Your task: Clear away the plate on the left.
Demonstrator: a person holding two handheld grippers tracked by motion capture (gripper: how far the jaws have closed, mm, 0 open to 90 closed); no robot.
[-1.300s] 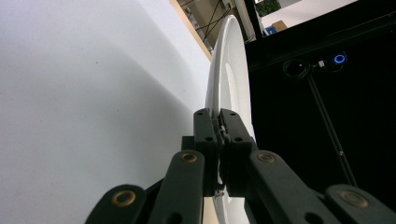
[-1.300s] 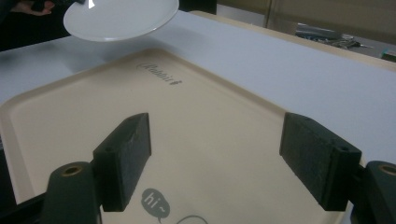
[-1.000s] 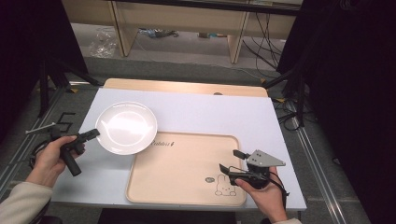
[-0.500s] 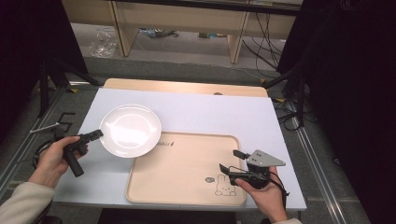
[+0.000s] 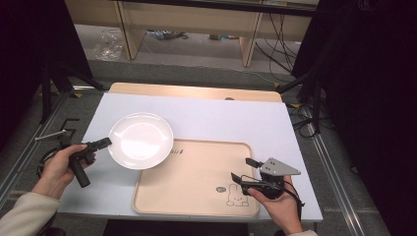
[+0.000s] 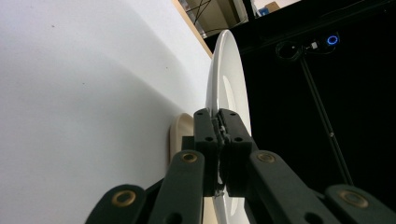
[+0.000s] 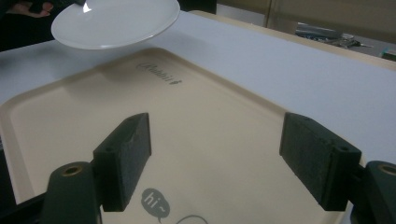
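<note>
1. White plate (image 5: 140, 140): clamped at its rim in the left tongs (image 5: 103, 143), held clear of the bench (image 5: 236, 120), far edge reaching over the near-left corner of the tray (image 5: 196, 196); in the right gripper view, floating above the tray's far corner.
2. Handling, as a judgement: stiff, glossy and probably ceramic, so slippery under the pads and breakable if dropped; fairly heavy for a pinch at one edge, hence a tendency to droop away from the grip.
3. Best hold: on the raised rim, pads well past the lip, exactly as seen in the left gripper view, where both pads (image 6: 205, 133) squeeze the rim edge-on.
4. Left tongs: closed tight on the plate's rim, plate projecting straight out beyond the tips.
5. Right tongs (image 5: 241, 179): spread wide with nothing between, hovering low over the tray's near-right part, just beside the printed rabbit (image 5: 237, 196); plate well away across the tray from these tips.
6. Tray: flat on the bench, bare, directly ahead of the right tongs and beside and below the left ones.
</note>
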